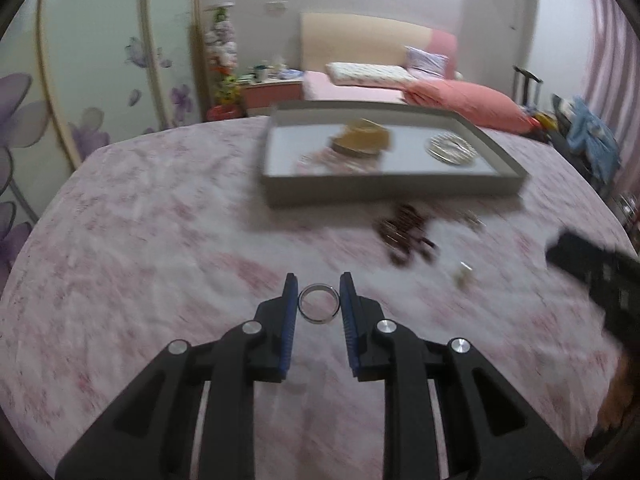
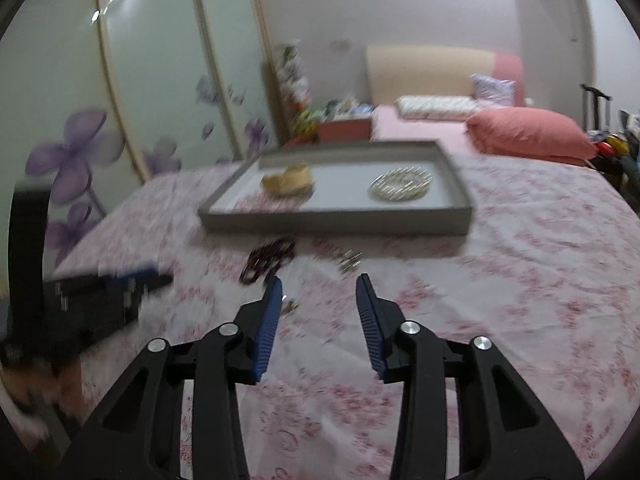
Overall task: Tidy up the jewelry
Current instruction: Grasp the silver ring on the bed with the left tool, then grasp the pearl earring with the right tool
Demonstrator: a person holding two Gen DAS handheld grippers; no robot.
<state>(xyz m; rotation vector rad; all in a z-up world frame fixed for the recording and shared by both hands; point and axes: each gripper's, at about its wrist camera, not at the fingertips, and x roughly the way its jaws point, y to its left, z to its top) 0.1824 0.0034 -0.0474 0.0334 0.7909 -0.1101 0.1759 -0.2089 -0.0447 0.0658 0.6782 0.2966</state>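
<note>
My left gripper (image 1: 319, 304) is shut on a silver ring (image 1: 320, 321), held flat between its blue pads above the pink floral cloth (image 1: 160, 240). My right gripper (image 2: 319, 288) stands open over the cloth with nothing between its fingers. A dark bead necklace (image 2: 266, 262) and a small silver piece (image 2: 350, 260) lie just beyond it, and a small trinket (image 2: 289, 306) sits by its left finger. Behind them is a grey tray (image 2: 332, 222) holding a gold bangle (image 2: 288, 180) and a silver bracelet (image 2: 400, 186). In the left wrist view the tray (image 1: 384, 186) is ahead to the right.
Beyond the table are a bed with a salmon pillow (image 2: 528, 132) and a bedside cabinet (image 1: 272, 92). Sliding wardrobe doors with purple flowers (image 2: 80, 148) fill the left. A dark suitcase (image 1: 528, 88) and clutter stand at the far right.
</note>
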